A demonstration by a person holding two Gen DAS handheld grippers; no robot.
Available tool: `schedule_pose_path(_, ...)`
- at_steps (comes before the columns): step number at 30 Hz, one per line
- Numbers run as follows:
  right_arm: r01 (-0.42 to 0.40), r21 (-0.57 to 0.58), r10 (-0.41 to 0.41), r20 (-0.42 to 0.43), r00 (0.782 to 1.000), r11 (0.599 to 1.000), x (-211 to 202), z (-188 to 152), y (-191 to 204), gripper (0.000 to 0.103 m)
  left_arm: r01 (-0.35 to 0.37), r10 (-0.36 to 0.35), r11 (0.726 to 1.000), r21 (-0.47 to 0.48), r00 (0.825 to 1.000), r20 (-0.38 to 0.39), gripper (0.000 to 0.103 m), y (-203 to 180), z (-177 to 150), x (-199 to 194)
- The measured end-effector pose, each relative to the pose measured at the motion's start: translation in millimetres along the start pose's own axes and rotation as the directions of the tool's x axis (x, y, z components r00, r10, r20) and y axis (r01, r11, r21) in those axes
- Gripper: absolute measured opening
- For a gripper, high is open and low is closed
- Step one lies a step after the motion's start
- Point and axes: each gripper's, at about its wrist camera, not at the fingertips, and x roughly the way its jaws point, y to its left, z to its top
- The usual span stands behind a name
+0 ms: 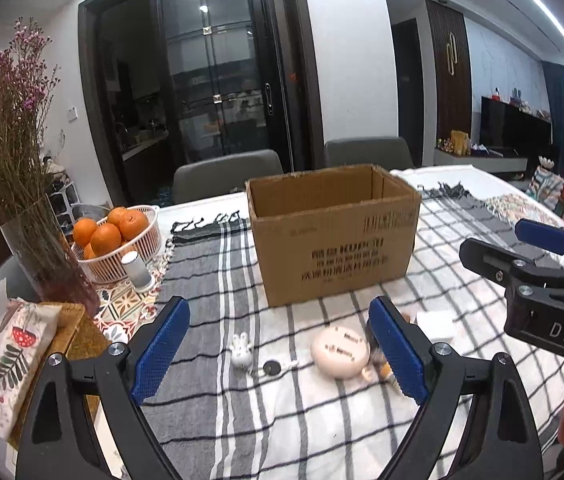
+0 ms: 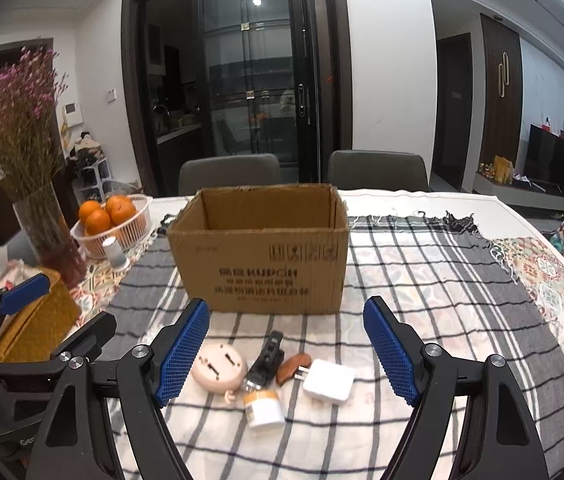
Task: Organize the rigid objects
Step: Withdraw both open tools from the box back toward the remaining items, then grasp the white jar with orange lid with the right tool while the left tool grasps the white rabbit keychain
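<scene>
On checked cloth [image 2: 422, 280], corrugated box [image 2: 261, 256], round plug [image 2: 217, 372]

Table [image 2: 462, 200] bears checked cloth [image 2: 422, 280], orange basket [image 2: 137, 220], vase [image 2: 49, 232].

We are seeing a vase [image 2: 51, 236] of dried flowers [image 2: 17, 120] standing at the table's [image 2: 462, 200] left edge, a basket [image 2: 129, 232] of oranges [image 2: 107, 210] sitting just beside it, two chairs [image 2: 229, 172] waiting behind, and a checked cloth [image 2: 422, 280] covering the table.
</scene>
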Motion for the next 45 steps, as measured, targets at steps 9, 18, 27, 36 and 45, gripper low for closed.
schedule_pose_path(9,-0.026,0.014,0.027,-0.069,0.997,1.000,15,-34,9,0.080,-0.014,0.015,0.999,0.041,0.999,-0.036,0.092,3,-30,6)
schedule_pose_path(18,-0.051,0.032,0.056,-0.185,0.981,0.998,44,-66,13,0.080,-0.020,0.025,0.997,0.079,0.998,-0.063,0.092,4,-57,19)
schedule_pose_path(27,-0.037,0.029,0.042,-0.212,0.976,0.999,63,-87,20,0.080,-0.066,0.070,0.996,0.055,0.995,-0.075,0.092,11,-78,37)
schedule_pose_path(36,-0.039,0.042,0.048,-0.255,0.966,0.998,89,-99,17,0.080,-0.059,0.061,0.998,0.015,0.991,-0.119,0.092,11,-89,62)
schedule_pose_path(45,-0.009,0.036,0.019,-0.285,0.958,0.999,108,-106,13,0.076,-0.048,0.046,0.999,-0.010,0.988,-0.149,0.092,10,-91,81)
